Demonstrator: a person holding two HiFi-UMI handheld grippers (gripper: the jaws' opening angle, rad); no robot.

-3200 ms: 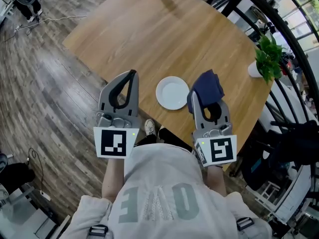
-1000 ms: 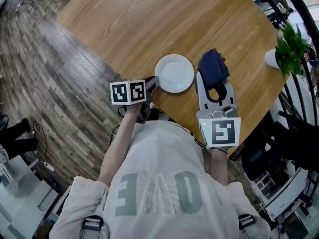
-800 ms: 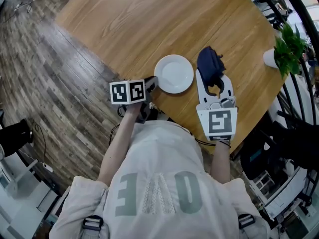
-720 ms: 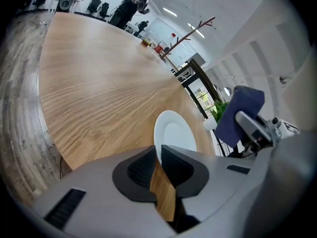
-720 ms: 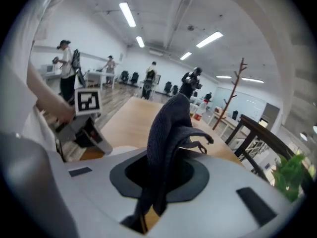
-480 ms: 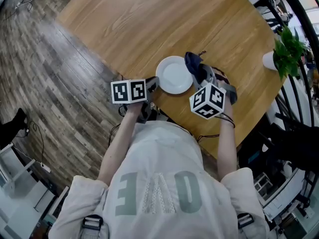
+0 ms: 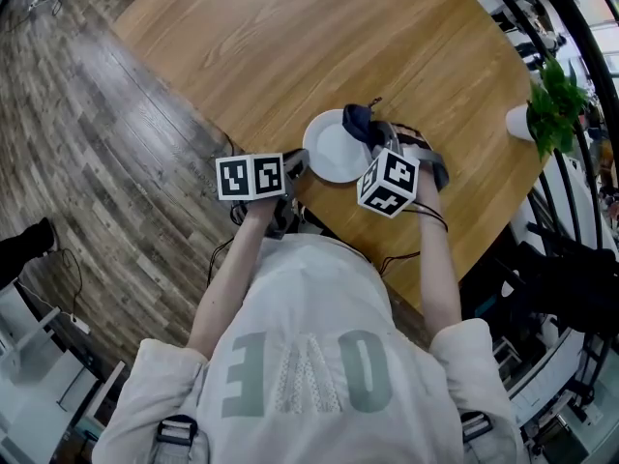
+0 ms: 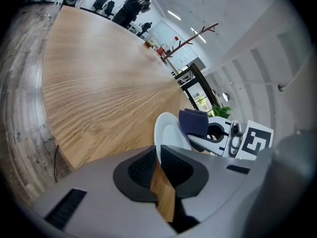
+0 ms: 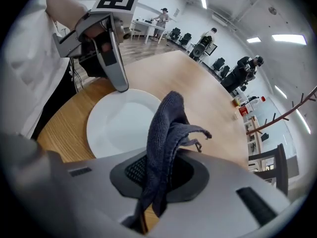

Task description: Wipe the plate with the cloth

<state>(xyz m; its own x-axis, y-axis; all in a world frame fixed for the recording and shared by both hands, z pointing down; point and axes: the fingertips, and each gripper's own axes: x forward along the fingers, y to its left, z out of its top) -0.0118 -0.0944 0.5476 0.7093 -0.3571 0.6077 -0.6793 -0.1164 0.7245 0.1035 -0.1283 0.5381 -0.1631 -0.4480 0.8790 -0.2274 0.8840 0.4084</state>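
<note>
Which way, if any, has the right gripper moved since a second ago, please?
Yes: the right gripper, holding the cloth, moved left from beside the plate to over its rim.

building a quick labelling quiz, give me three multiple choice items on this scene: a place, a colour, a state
1. Where on the table is the plate? a in the centre; b near the edge by the person; c beside the plant pot
2. What colour is the cloth? a yellow; b dark blue; c white
3. The right tongs are: a open and empty; b shut on the plate; c shut on the cloth
Key: 1 b, the head view shows it at the near edge; 2 b, dark blue in the head view; 3 c, cloth pinched between them.
</note>
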